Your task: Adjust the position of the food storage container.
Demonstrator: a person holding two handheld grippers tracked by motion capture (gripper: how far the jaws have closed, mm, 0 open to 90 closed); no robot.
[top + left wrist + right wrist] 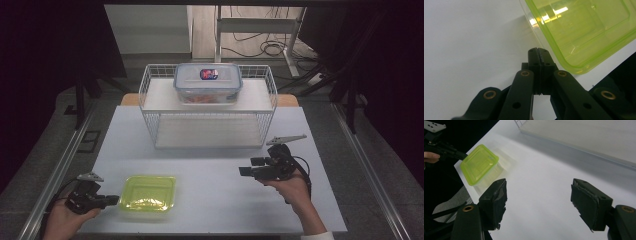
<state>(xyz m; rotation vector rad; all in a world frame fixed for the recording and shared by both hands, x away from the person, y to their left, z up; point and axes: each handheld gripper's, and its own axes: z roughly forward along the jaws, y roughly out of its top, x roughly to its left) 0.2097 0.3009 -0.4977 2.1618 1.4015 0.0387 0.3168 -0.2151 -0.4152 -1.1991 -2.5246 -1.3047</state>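
A lime-green lidded plastic box sits on the white table near its front left. My left gripper is shut, its tips right beside the box's left edge. In the left gripper view the closed jaws hold nothing and lie against the table beside the green box's rim. My right gripper hovers open at the right, pointing left. In the right gripper view its jaws stand wide apart over bare table, with the green box and the left gripper farther off.
A white wire rack stands at the back of the table, its lower shelf bare. On its upper shelf sits a clear food box with a blue-rimmed lid. The rack's base lies ahead of the right gripper.
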